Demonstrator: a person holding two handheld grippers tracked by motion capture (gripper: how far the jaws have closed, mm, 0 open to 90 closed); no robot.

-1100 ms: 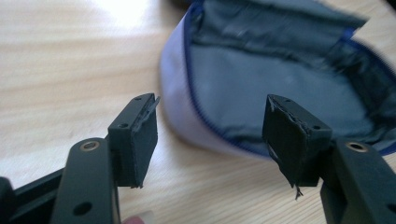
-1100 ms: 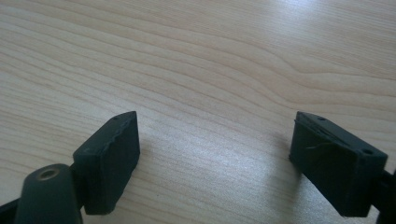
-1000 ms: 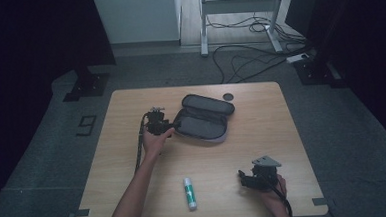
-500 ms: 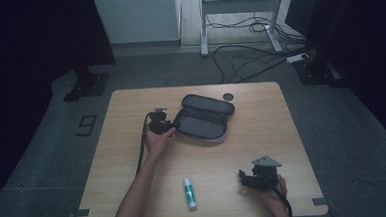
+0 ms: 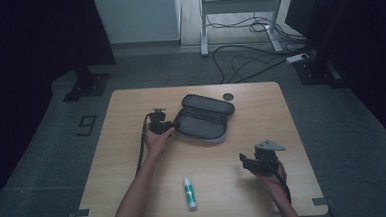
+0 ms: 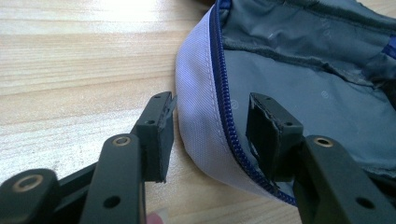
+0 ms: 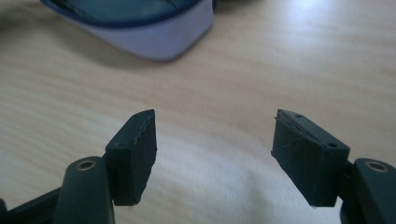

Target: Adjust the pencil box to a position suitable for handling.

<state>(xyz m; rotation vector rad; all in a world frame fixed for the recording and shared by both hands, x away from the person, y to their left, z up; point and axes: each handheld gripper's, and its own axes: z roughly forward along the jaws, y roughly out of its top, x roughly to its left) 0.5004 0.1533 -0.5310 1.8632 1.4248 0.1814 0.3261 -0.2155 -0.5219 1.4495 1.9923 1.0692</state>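
Observation:
An open grey pencil case (image 5: 204, 119) with a blue zip lies at the middle of the table. My left gripper (image 5: 159, 124) is at its left end. In the left gripper view the left gripper (image 6: 212, 102) straddles the case's rim (image 6: 201, 88), one jaw outside the wall and one inside. The jaws have just been closing, and a gap still shows at the inner pad. Near the front right, my right gripper (image 5: 256, 160) hovers over bare wood. In the right gripper view the right gripper (image 7: 215, 119) has just been closing a little, with nothing between its jaws.
A white and green glue stick (image 5: 189, 193) lies near the table's front edge, between the two forearms. A small black round object (image 5: 228, 95) sits behind the case. The case's near corner (image 7: 154, 37) shows ahead of the right gripper. Cables run across the floor beyond the table.
My right gripper has risen and moved a little away from the front edge. The left gripper has settled slightly lower at the case's end.

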